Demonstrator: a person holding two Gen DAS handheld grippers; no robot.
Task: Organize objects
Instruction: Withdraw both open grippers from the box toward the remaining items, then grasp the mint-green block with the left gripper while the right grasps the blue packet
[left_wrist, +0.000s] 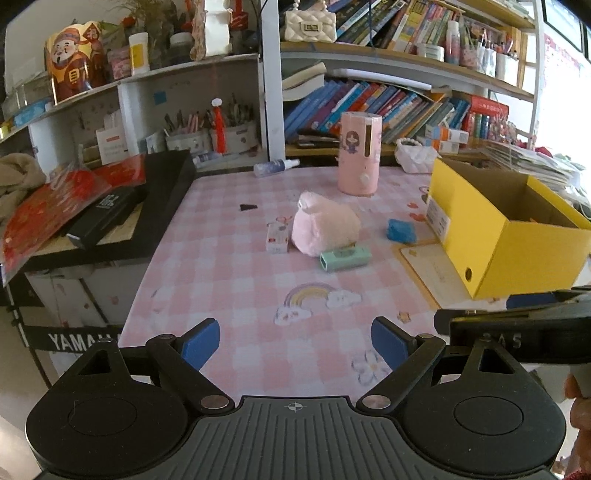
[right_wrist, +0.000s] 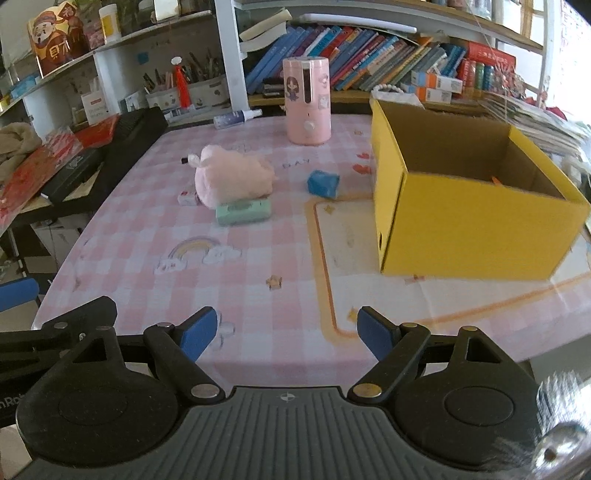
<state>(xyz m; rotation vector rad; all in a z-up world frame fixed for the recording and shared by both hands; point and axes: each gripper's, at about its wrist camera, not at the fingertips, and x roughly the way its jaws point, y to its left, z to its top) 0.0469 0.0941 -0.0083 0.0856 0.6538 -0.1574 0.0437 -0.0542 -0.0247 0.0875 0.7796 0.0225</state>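
Both tools hang above the near edge of the tabletop, which wears a pink checked cloth. The left tool has its blue pads spread wide with only cloth between them; the right tool is likewise spread and holds nothing.

In the middle of the left wrist view lies a pink plush toy, with a mint green case touching its lower right side and a small white box just beside it on the left. A blue crumpled packet sits to the right, between the plush toy and a yellow cardboard box that stands open at the right of the frame.

Behind them, toward the top centre, a pink cylindrical humidifier stands upright, and a small spray bottle lies on its side to its left, below the bookshelf.
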